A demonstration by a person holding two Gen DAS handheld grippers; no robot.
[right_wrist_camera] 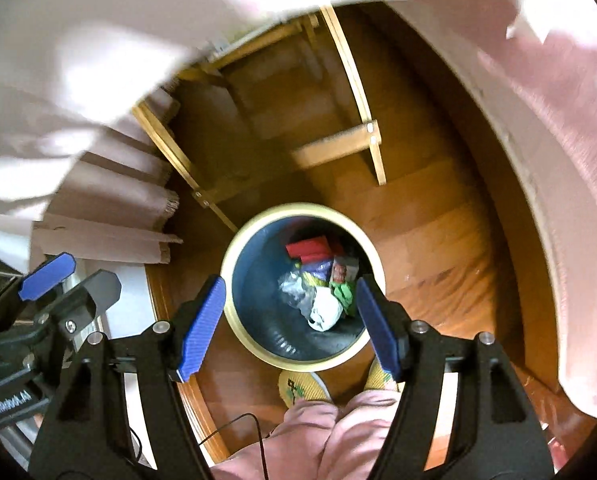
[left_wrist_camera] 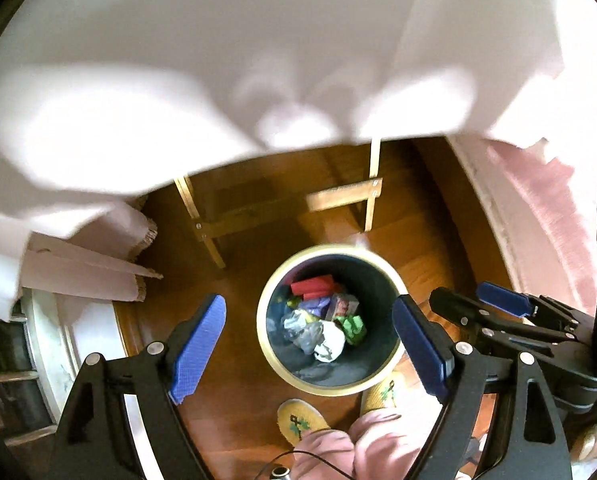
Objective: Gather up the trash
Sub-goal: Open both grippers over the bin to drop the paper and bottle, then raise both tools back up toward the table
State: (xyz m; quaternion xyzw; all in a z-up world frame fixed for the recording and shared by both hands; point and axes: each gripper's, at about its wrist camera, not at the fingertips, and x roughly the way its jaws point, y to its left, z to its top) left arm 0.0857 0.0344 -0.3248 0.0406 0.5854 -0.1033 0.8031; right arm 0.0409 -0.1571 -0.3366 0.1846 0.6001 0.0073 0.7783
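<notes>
Above one trash bin, two tools, left and right, gape empty.

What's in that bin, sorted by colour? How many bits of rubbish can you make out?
In the bin, as far as shows:
Red box: 1
Purple wrapper: 1
Green wrapper: 1
White crumpled paper: 1
Clear plastic: 1
Total: 5; others may be hidden.
</notes>
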